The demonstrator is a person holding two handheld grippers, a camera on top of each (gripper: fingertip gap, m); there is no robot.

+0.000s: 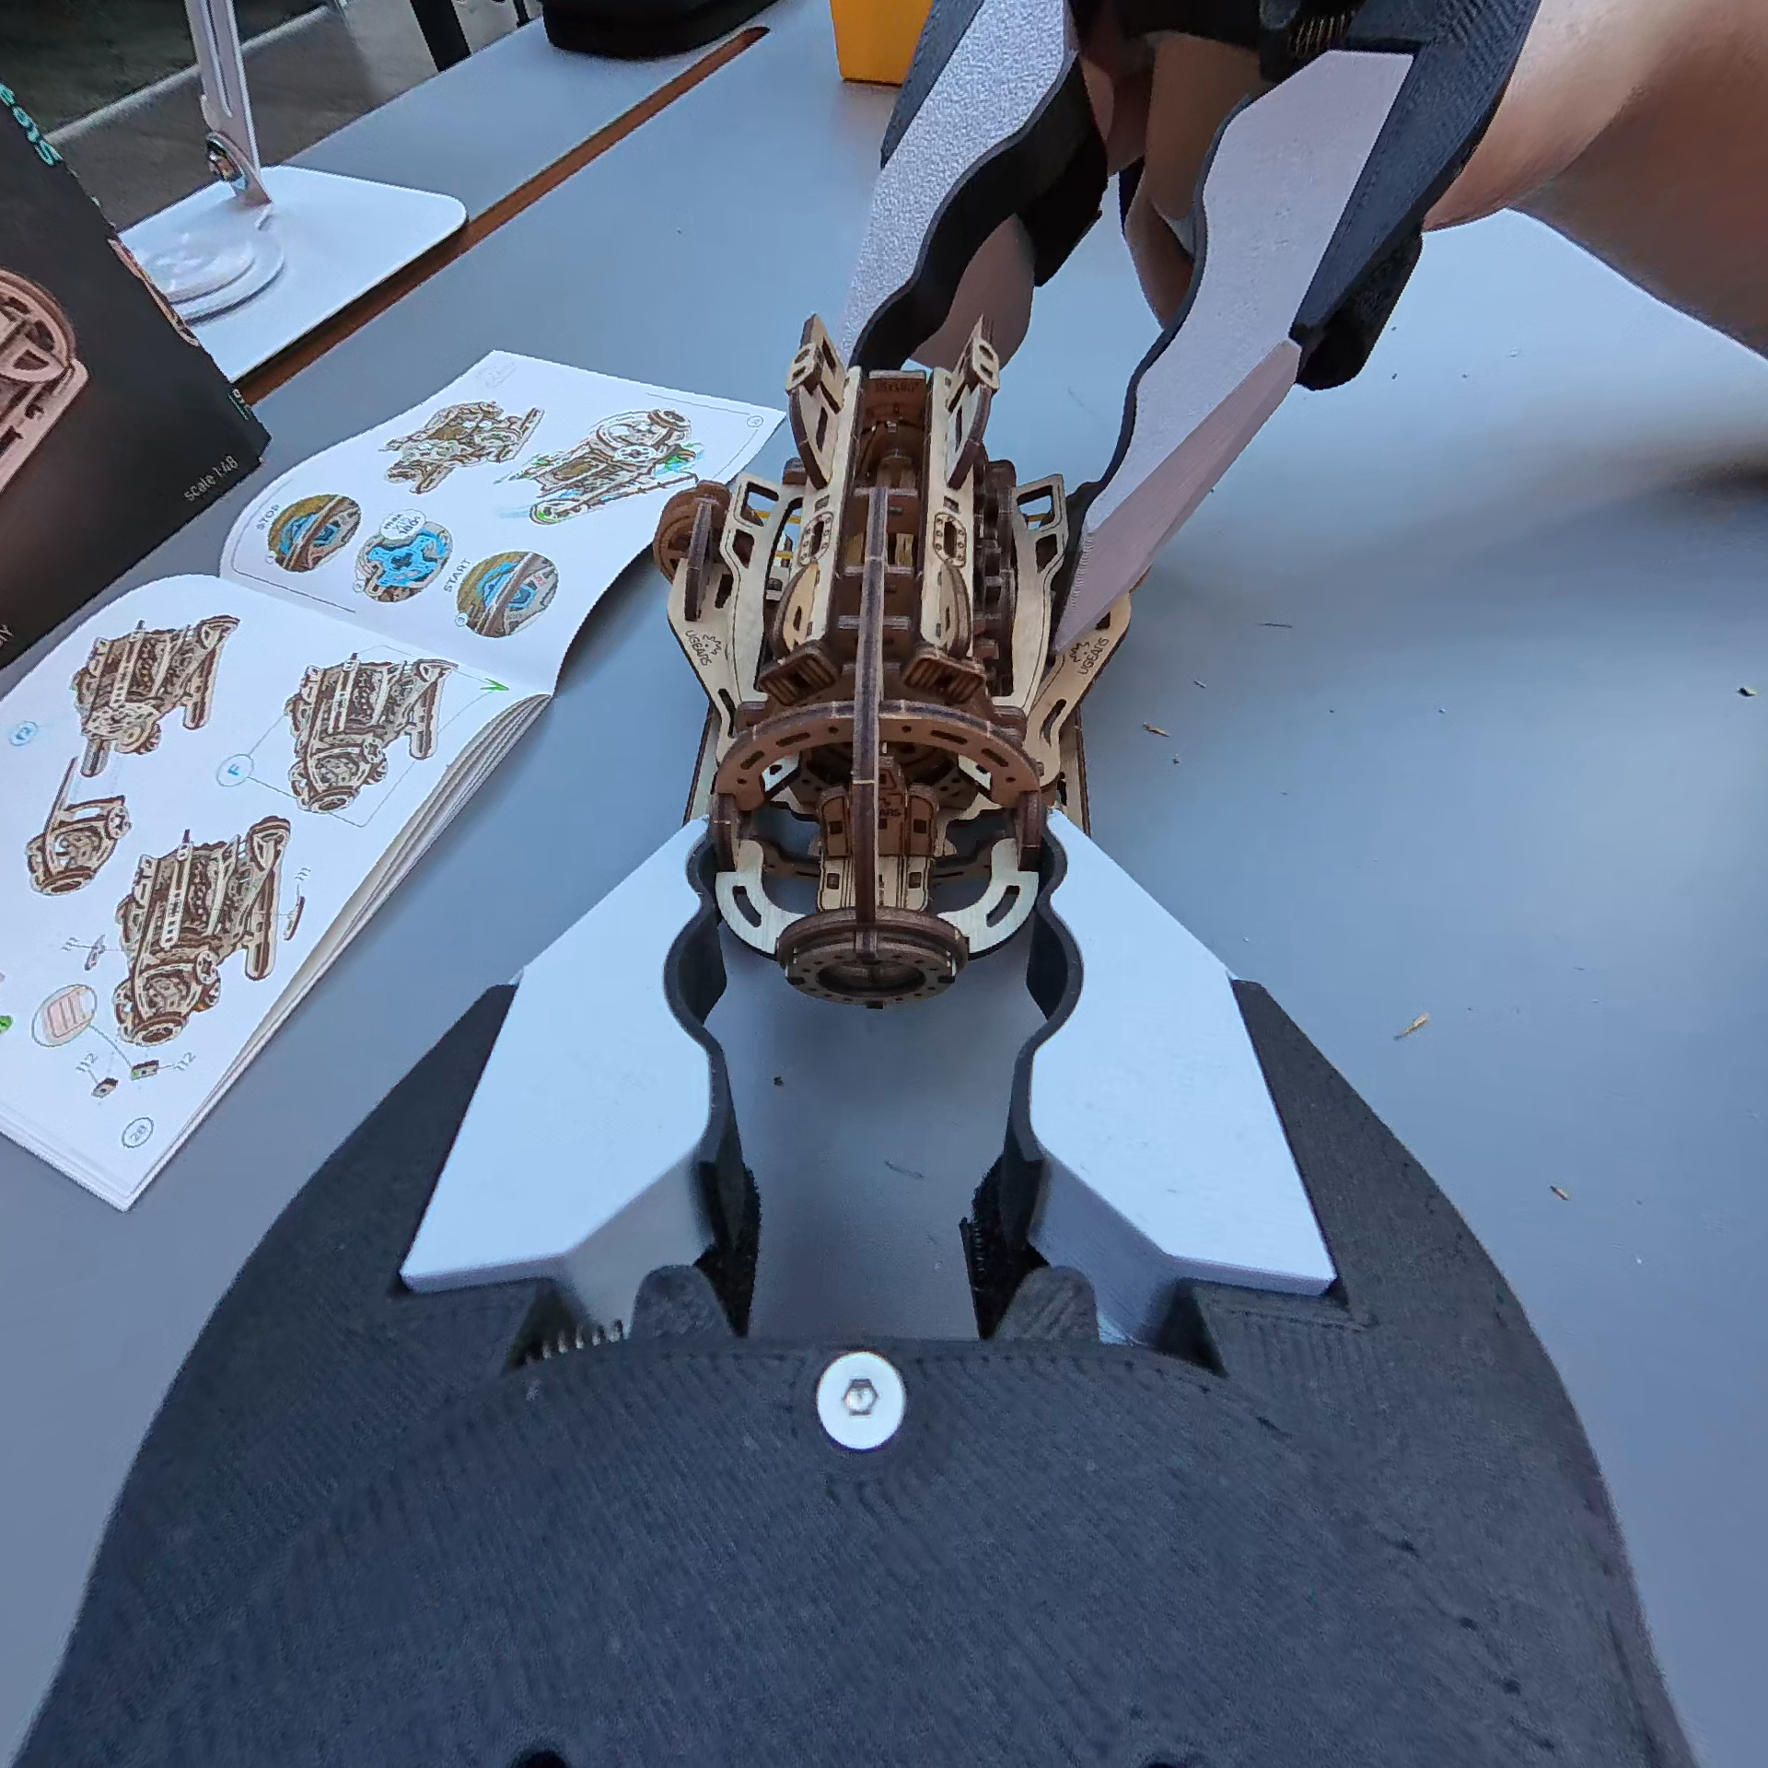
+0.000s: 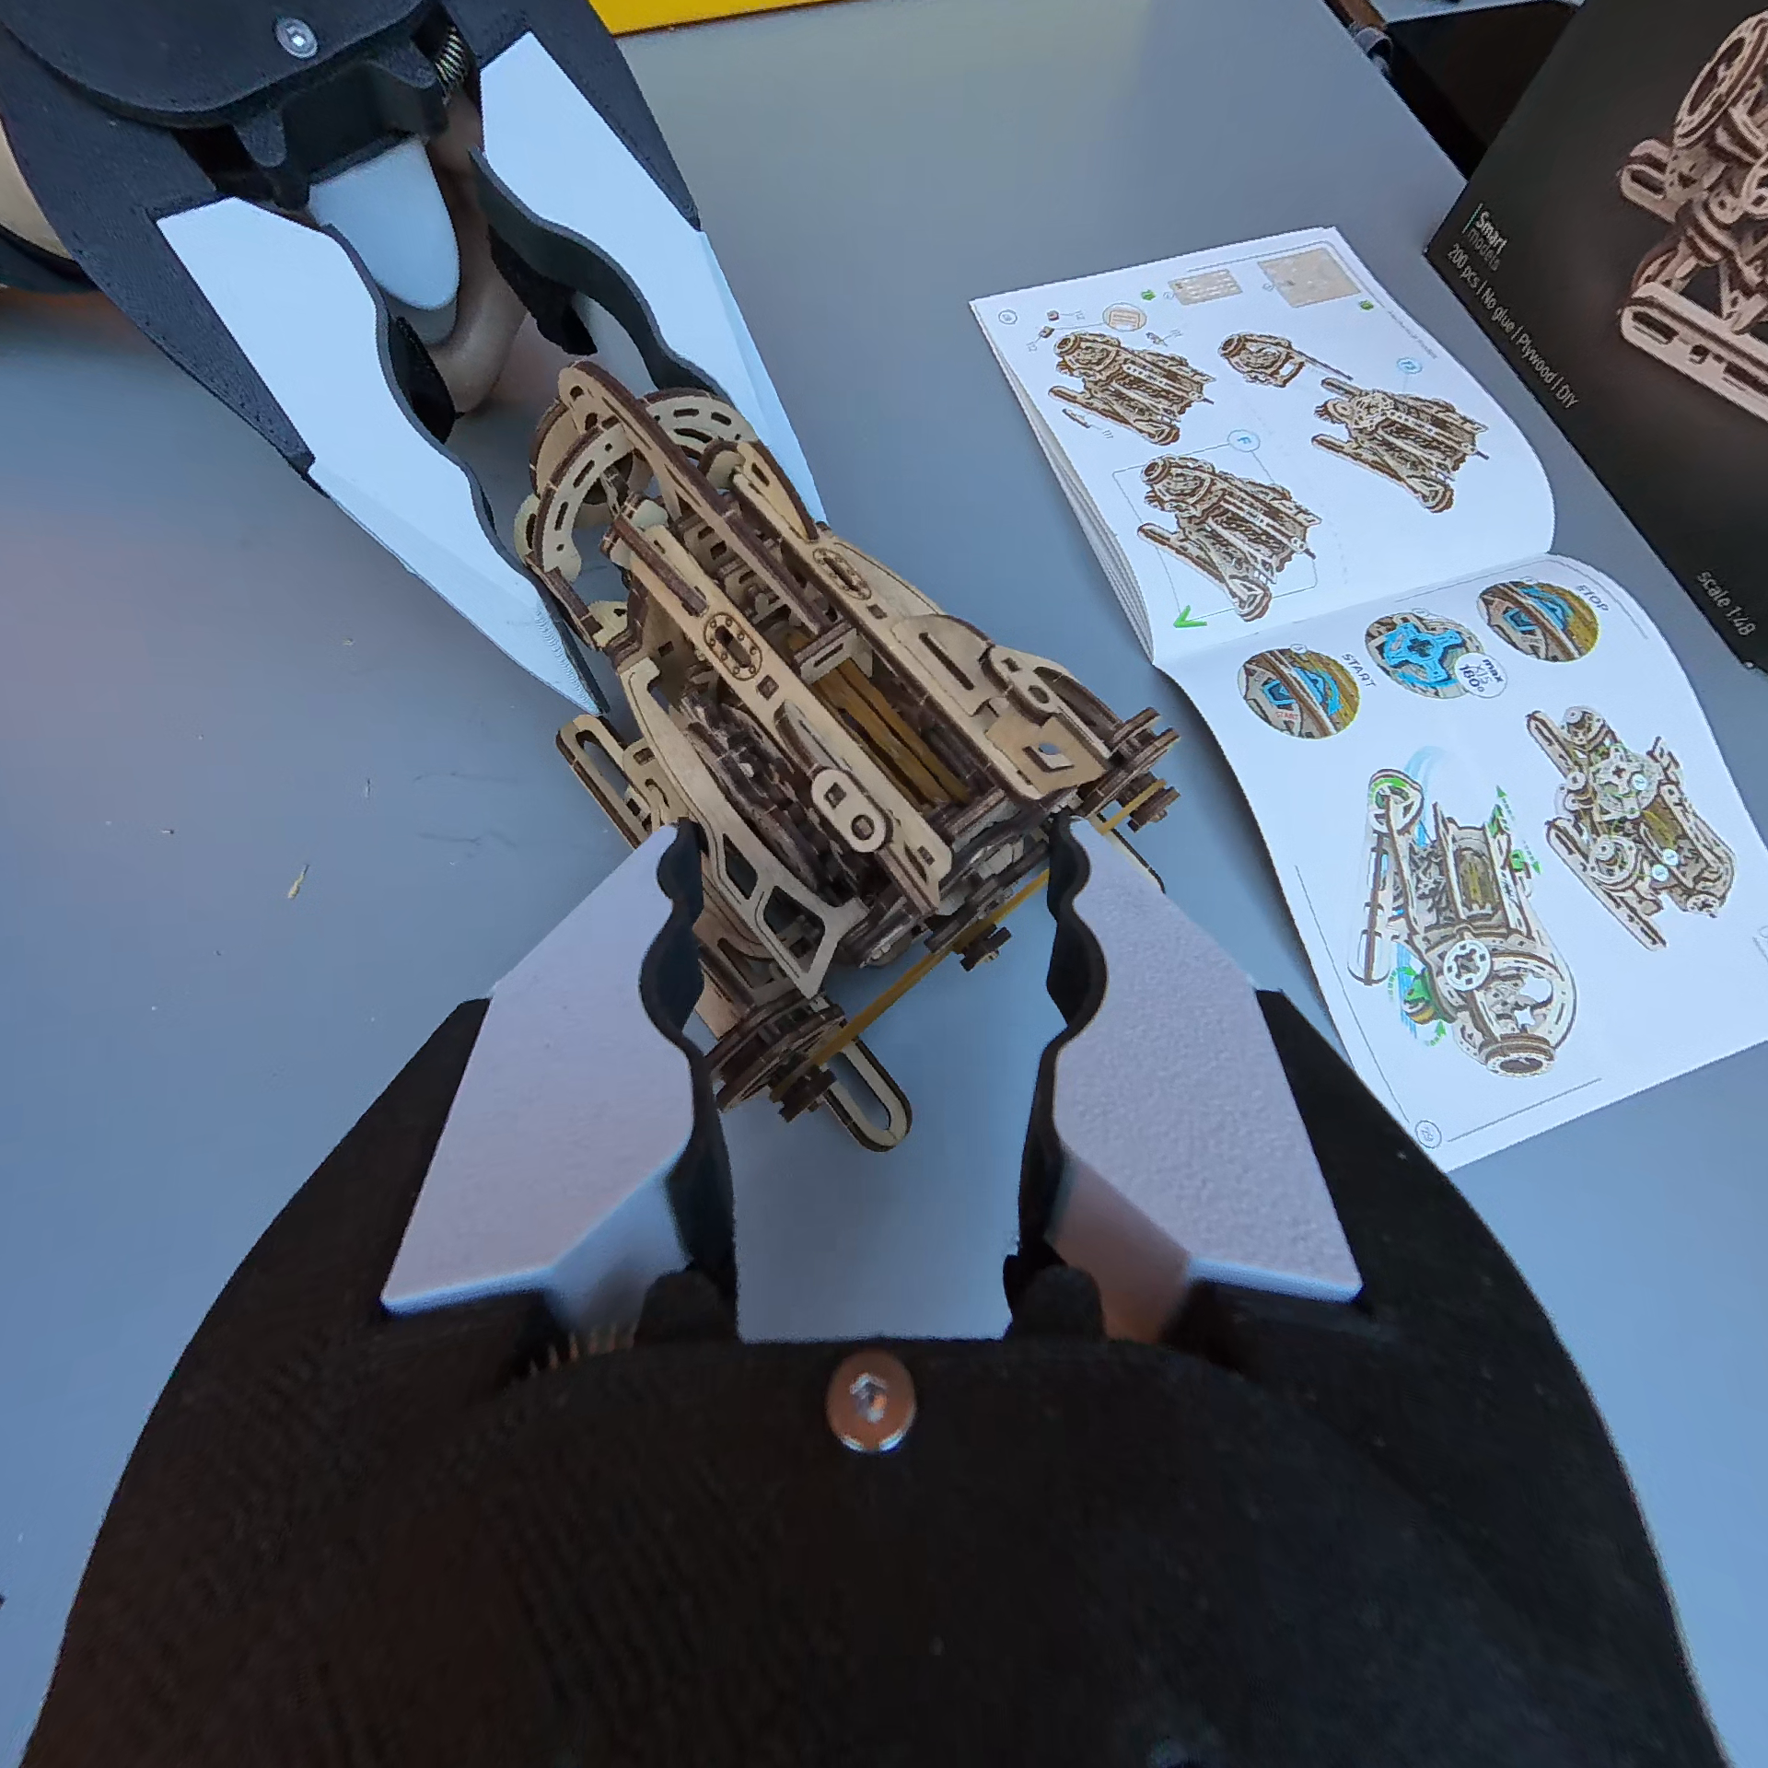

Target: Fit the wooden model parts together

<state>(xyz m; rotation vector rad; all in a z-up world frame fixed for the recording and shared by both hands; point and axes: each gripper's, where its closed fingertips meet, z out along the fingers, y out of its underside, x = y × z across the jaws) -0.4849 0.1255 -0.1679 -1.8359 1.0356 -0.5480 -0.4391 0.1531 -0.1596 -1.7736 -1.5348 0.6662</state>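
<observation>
A wooden model (image 1: 880, 670) of light and dark laser-cut plywood, with wheels and yellow rubber bands, stands on the grey table (image 1: 1435, 909). My left gripper (image 1: 880, 847) has its fingers on both sides of the model's round front end and touches it. It also shows at the top left of the right wrist view (image 2: 694, 598). My right gripper (image 2: 872, 837) straddles the model (image 2: 823, 727) at its rear, fingertips against both sides near the wheels. It also shows at the top of the left wrist view (image 1: 966, 493), with a person's hand behind it.
An open instruction booklet (image 1: 316, 765) lies left of the model; it also shows in the right wrist view (image 2: 1387, 765). A black product box (image 2: 1626, 287) stands behind it. A white stand base (image 1: 316, 239) and a yellow object (image 1: 875, 38) are at the far side. Small wood chips dot the table. The white stand base (image 1: 316, 239) is about 40 cm from my right fingertips and 45 cm from my left.
</observation>
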